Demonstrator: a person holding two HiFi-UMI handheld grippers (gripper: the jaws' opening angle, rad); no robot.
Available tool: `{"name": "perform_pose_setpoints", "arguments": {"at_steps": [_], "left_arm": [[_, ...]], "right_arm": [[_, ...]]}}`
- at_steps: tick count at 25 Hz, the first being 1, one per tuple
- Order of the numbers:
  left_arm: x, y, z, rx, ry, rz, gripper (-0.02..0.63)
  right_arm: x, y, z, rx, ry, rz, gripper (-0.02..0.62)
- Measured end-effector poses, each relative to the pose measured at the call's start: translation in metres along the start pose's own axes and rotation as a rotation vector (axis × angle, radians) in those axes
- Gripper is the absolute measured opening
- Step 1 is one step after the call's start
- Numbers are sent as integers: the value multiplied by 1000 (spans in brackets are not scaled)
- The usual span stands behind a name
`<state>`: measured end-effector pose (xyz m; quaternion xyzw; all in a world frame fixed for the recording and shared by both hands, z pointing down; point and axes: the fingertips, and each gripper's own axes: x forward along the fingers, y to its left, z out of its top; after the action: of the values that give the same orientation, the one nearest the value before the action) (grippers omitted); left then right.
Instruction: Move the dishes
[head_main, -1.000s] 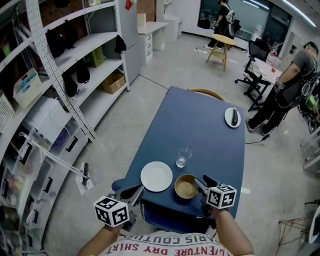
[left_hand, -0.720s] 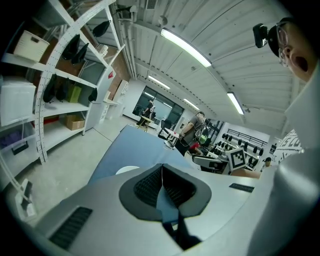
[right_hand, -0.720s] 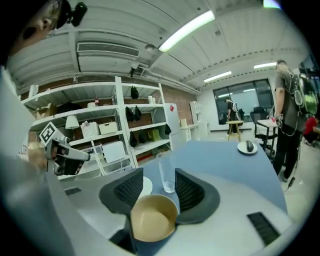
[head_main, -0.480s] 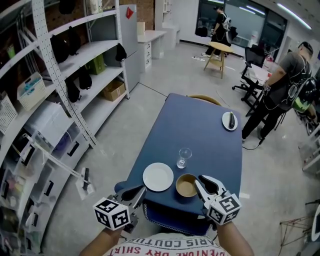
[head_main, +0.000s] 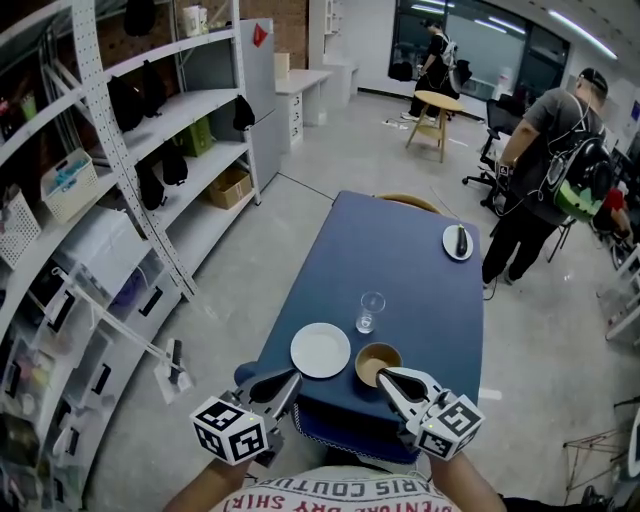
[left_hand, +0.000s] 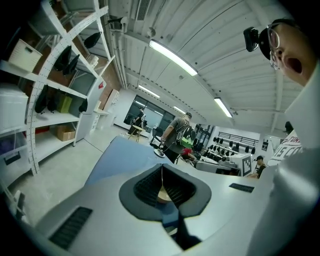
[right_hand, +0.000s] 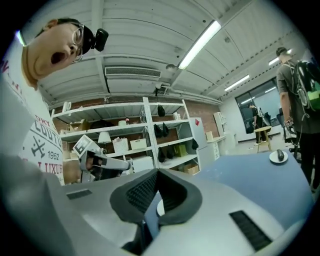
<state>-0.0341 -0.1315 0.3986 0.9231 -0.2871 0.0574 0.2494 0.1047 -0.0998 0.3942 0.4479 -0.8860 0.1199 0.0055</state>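
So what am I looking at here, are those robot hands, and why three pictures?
No robot: a person holds a two-jaw tool in each hand. The left gripper and right gripper show at the bottom of the head view, shot from the person's head. The other two pictures come from cameras riding on each gripper, looking along its jaws. Both pairs of jaws are together, holding nothing. On the blue table stand a white plate, a tan bowl, a glass and, at the far end, a small plate.
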Motion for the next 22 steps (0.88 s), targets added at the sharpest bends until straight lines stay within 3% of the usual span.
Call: {"name": "perform_pose_setpoints", "arguments": {"at_steps": [22], "left_arm": [[-8,-4,-14,2,7,-1,28]], "right_arm": [[-4,14,-22,-10,46,1,23]]}}
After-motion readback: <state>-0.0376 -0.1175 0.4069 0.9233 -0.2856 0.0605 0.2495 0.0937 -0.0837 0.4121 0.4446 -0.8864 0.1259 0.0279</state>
